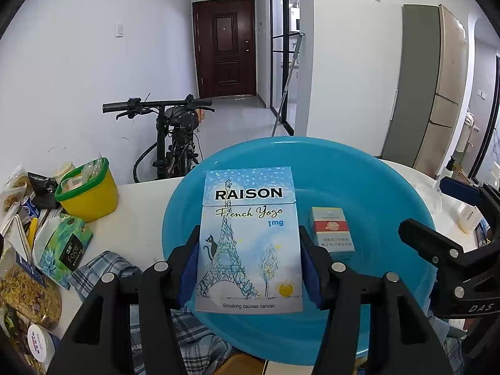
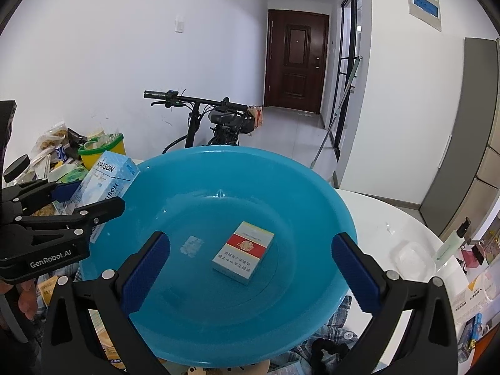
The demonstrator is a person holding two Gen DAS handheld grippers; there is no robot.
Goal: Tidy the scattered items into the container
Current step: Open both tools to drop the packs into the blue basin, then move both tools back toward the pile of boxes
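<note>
Over a white table (image 2: 390, 215), a blue basin (image 1: 359, 168) is being filled with stray items. A pale-blue Raison carton (image 1: 250, 240) is being pinched upright between the pads of the left gripper (image 1: 250, 268), poised over the basin's near rim — presumably so that it can be dropped inside. One small red-and-white packet (image 2: 243, 256) is already lying flat on the basin's floor, and the right gripper (image 2: 250, 268) is being held spread wide above it, nothing being touched by its pads — a release judged complete. Snack bags are being left heaped beside a yellow tub (image 1: 90, 193), itself packed with small sachets, awaiting collection.
</note>
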